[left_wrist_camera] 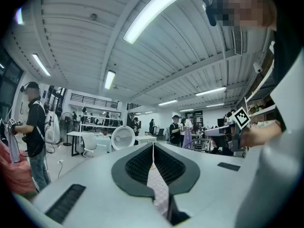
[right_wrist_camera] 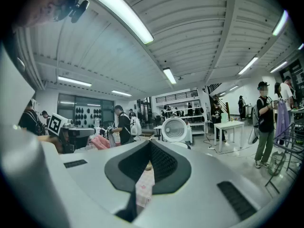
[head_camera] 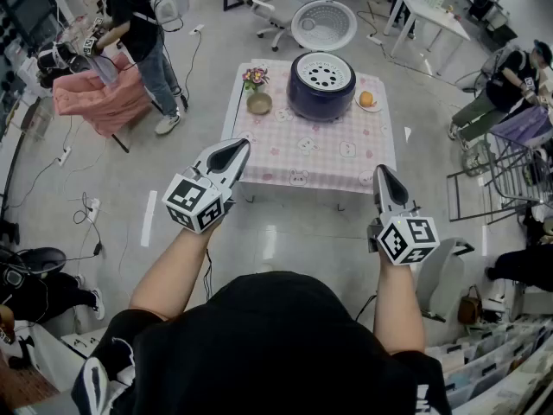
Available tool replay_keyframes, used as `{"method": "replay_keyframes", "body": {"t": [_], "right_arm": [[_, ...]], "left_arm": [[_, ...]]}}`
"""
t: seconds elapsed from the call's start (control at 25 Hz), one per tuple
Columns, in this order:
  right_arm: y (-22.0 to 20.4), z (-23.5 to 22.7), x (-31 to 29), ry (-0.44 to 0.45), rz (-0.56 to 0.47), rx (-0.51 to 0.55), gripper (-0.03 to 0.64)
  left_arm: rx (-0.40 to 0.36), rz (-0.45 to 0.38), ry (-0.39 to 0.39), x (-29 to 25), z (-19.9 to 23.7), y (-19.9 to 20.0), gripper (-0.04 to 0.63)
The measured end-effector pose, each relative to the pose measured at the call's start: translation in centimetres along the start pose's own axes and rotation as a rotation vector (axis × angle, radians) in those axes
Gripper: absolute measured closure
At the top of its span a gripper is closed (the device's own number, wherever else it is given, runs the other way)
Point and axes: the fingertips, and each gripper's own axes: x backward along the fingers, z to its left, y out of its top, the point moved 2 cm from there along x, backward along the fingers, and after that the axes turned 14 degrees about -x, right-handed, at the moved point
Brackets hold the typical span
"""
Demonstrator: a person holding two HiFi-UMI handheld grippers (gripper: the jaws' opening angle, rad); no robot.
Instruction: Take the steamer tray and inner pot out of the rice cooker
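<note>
The rice cooker (head_camera: 320,89) stands open toward the far side of the pink-checked table (head_camera: 333,158), with its lid (head_camera: 323,24) swung up and back behind it. That leaves the white, perforated steamer tray (head_camera: 324,73) exposed in the cooker's mouth, free to be lifted straight out. The inner pot cannot be seen; it presumably sits beneath the tray, so the tray has to come out first. Left of the cooker are a small bowl (head_camera: 259,103) and a little pot of flowers (head_camera: 255,78). Just to its right an orange (head_camera: 367,99) rests on a plate (head_camera: 378,103), near enough to be knocked in passing. Both tools are well short of the cooker, on the person's side of the table. The left gripper (head_camera: 233,150) and the right gripper (head_camera: 381,174) are each clenched on nothing, the jaws meeting in a thin line. The forearms reach forward with elbows bent, and the tools are held about level, one to either side of the line to the cooker — a ready stance, no grasp begun.
</note>
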Motion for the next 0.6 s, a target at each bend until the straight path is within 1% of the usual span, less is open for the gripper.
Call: {"method": "replay_keyframes", "body": {"t": [0.16, 0.32, 0.48, 0.6], "right_arm": [[-0.5, 1.2, -0.8, -0.009, 0.004, -0.004, 0.615], [-0.8, 2.2, -1.6, -0.019, 0.002, 0.003, 0.615], [-1.0, 3.1, -2.6, -0.02, -0.009, 0.01, 0.615], [-0.9, 3.7, -2.9, -0.024, -0.033, 0.01, 0.612]], "left_arm": [[-0.016, 0.044, -0.05, 0.0, 0.8, -0.7, 0.566], [0.016, 0.046, -0.077, 0.2, 1.9, -1.3, 0.566], [0.034, 0.043, -0.073, 0.3, 3.6, -2.0, 0.566], [0.064, 0.049, -0.102, 0.1, 4.3, -2.6, 0.565]]}}
